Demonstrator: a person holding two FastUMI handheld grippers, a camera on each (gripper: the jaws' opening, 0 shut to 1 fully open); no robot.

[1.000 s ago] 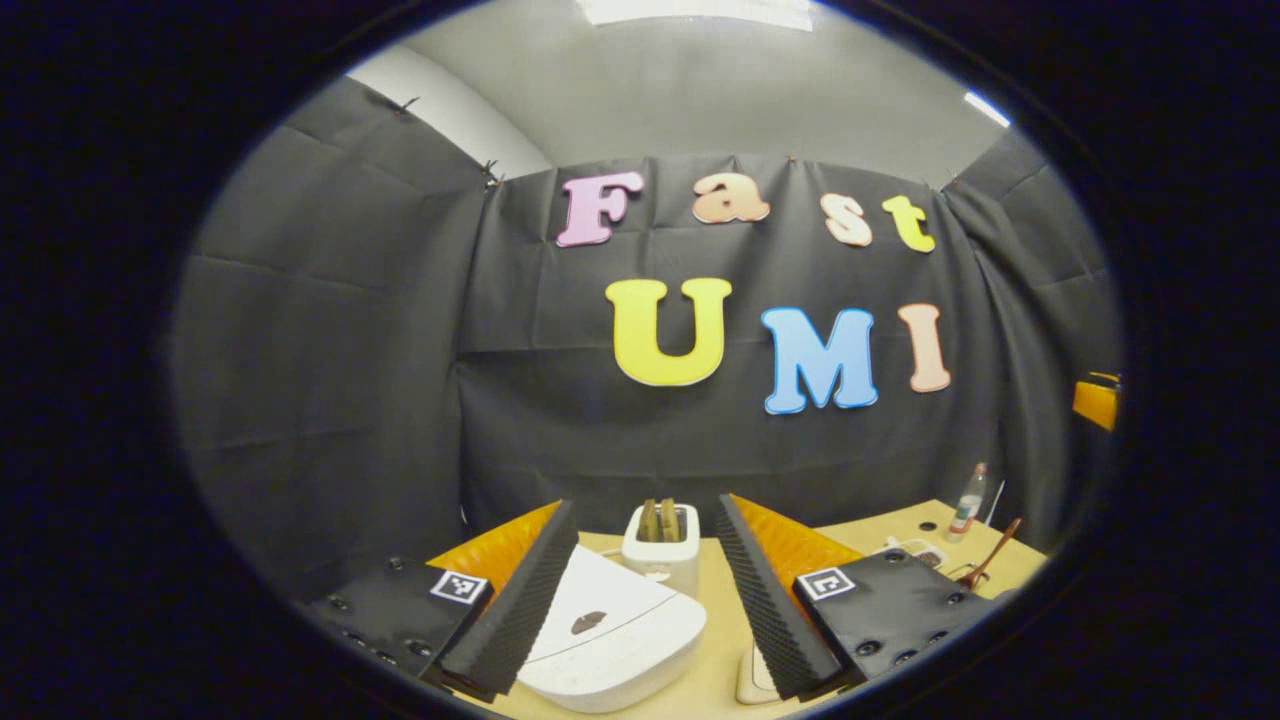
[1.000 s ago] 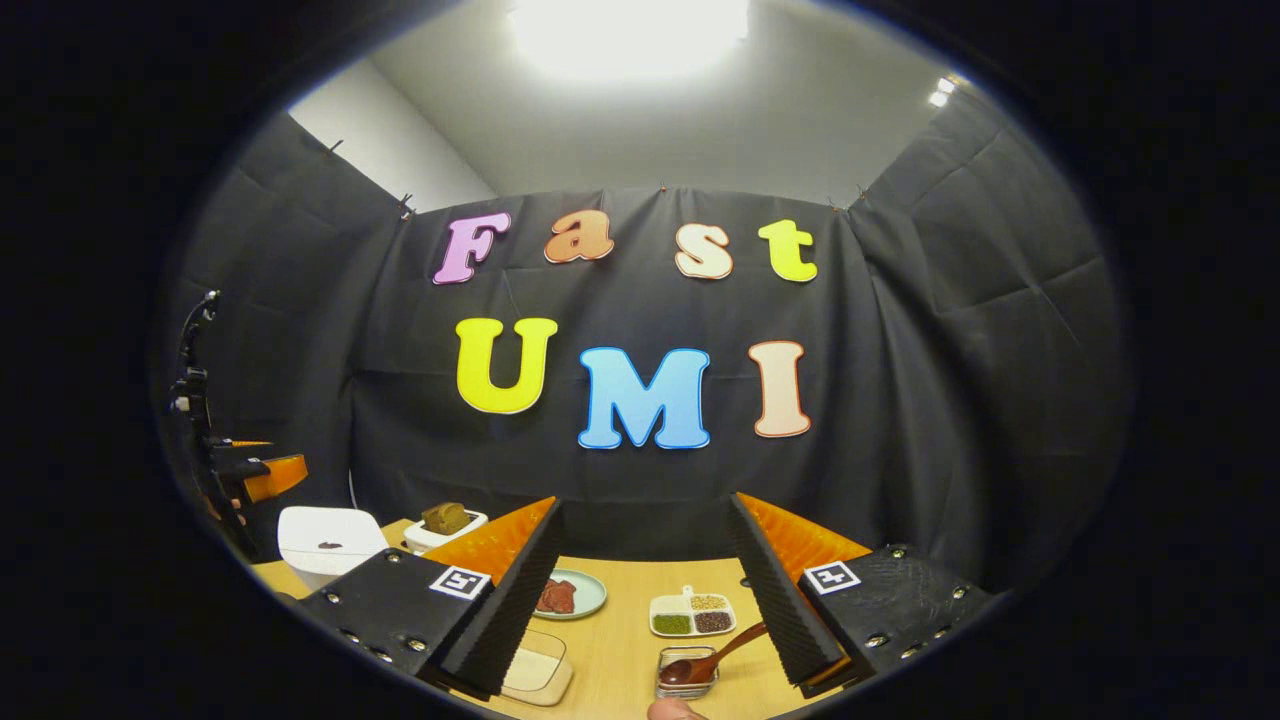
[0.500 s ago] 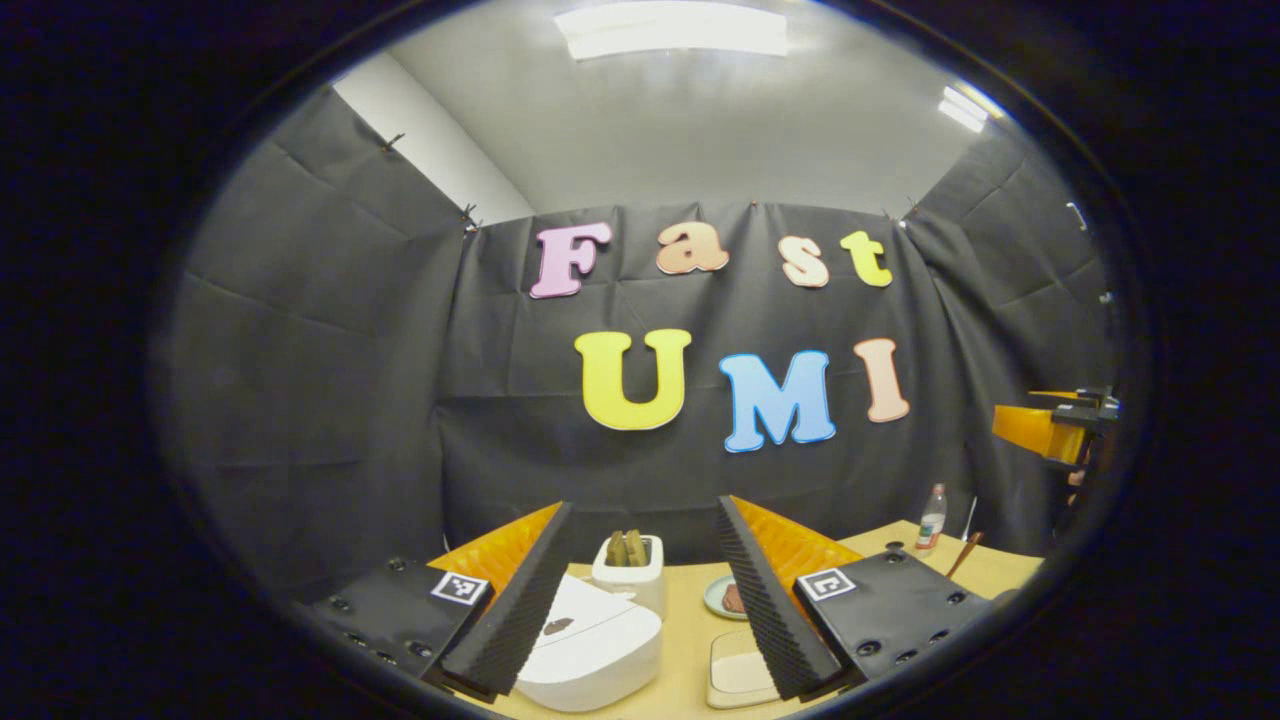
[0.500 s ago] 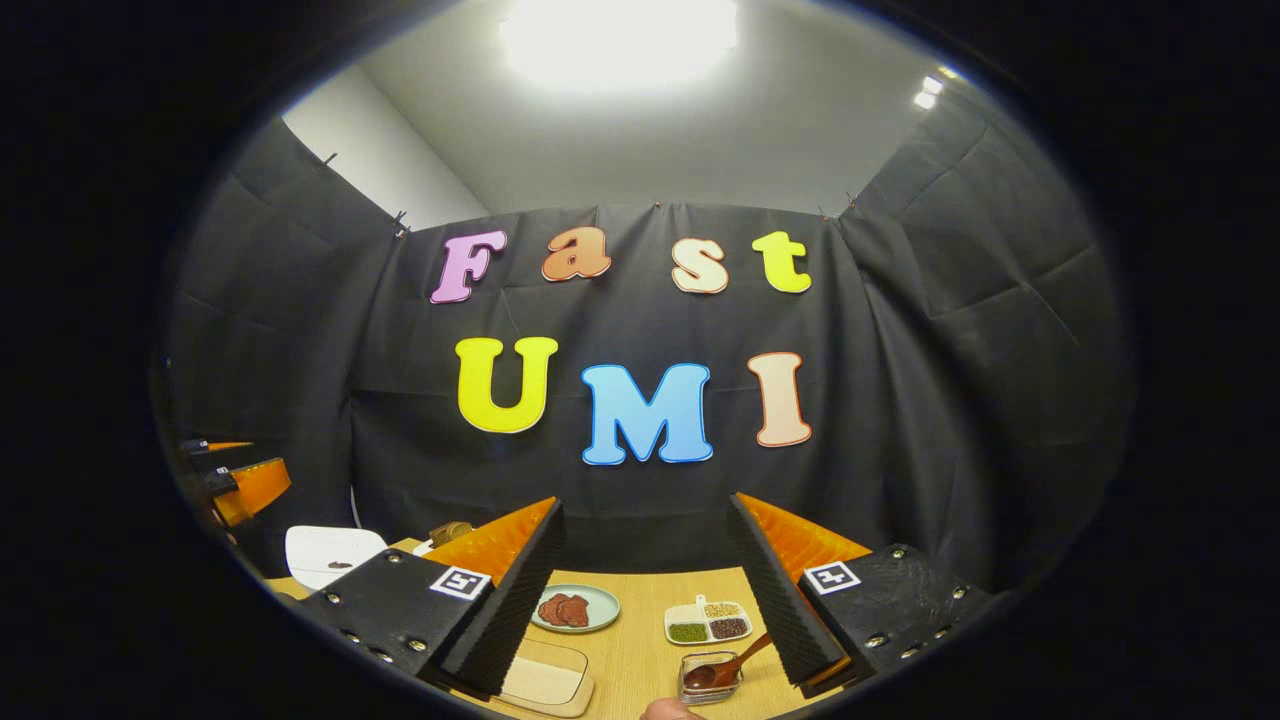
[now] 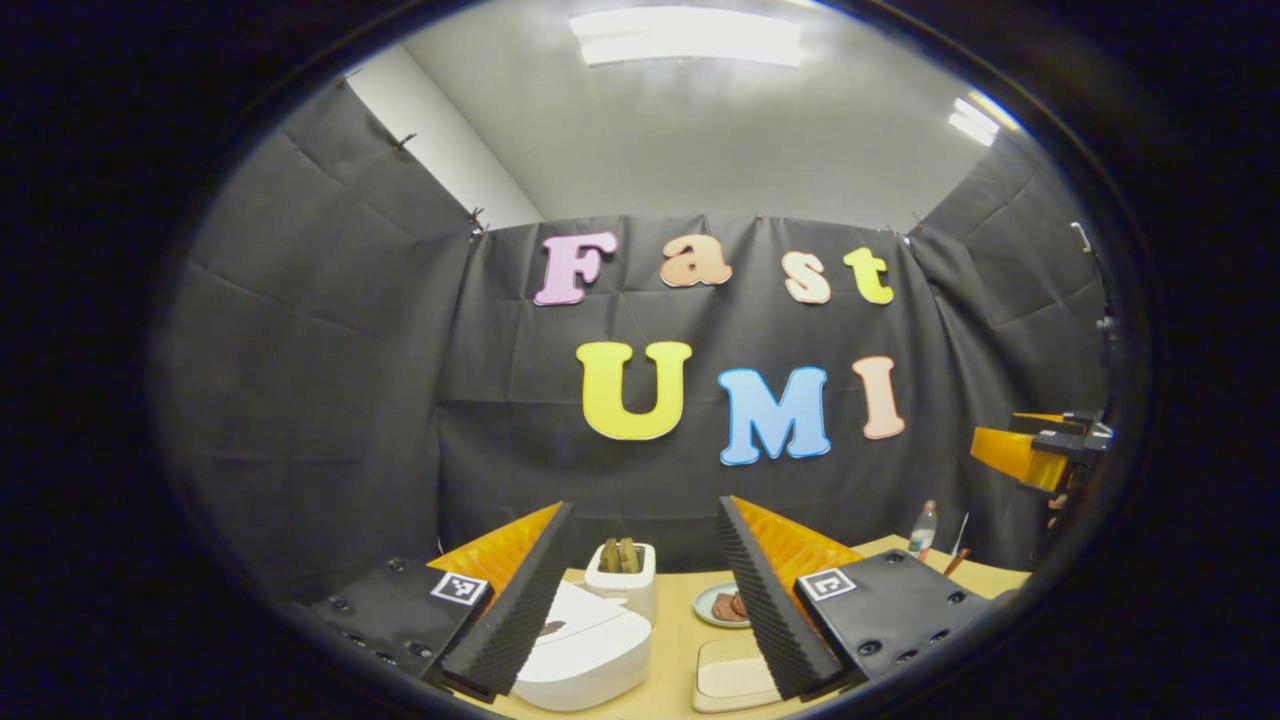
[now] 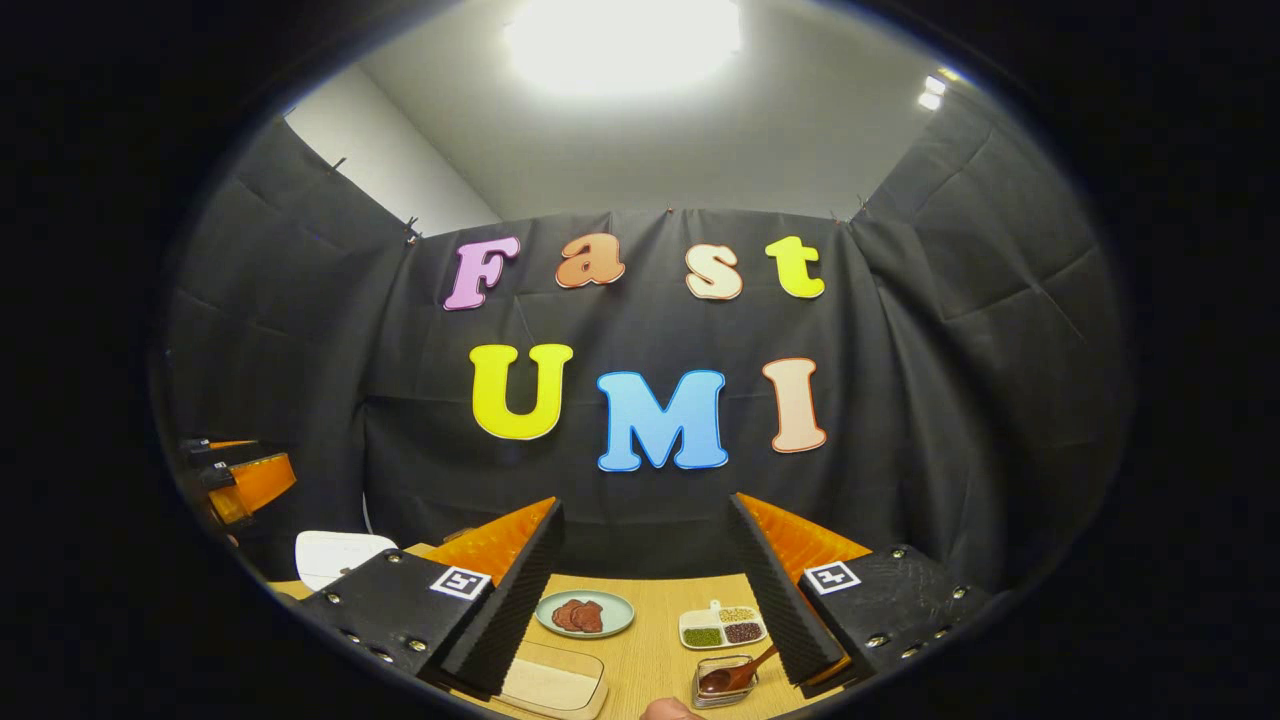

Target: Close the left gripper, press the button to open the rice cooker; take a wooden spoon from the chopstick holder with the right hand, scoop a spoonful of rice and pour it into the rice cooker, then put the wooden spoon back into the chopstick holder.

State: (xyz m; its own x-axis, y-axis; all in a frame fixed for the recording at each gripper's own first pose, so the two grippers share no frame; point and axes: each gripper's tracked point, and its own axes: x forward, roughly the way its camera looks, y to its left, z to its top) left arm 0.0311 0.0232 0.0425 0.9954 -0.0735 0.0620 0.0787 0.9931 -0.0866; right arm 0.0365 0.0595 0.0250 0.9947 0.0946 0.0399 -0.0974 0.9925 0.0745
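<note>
The white rice cooker (image 5: 585,650), lid down, lies low between my left gripper's (image 5: 645,600) open fingers, well apart from them. At the far left of the right gripper view sits the same rice cooker (image 6: 335,555). My right gripper (image 6: 645,600) stands open with nothing in it, above the table. A dark wooden spoon (image 6: 735,675) leans in a small glass holder (image 6: 712,692) just inside its right finger. A divided dish of grains (image 6: 722,628) lies behind the holder. Each gripper's orange body shows from the other's camera: the right gripper (image 5: 1030,455) and the left gripper (image 6: 245,480).
A white toaster (image 5: 620,575) with bread stands behind the cooker. A plate of red slices (image 6: 585,615) and a pale flat tray (image 6: 550,685) lie on the wooden table (image 6: 650,650). A small bottle (image 5: 920,528) stands at the back right. Part of a hand (image 6: 670,710) shows at the bottom.
Both views have drawn back from the table; the cooker and toaster look smaller and farther in the left gripper view. Both grippers stay open and empty.
</note>
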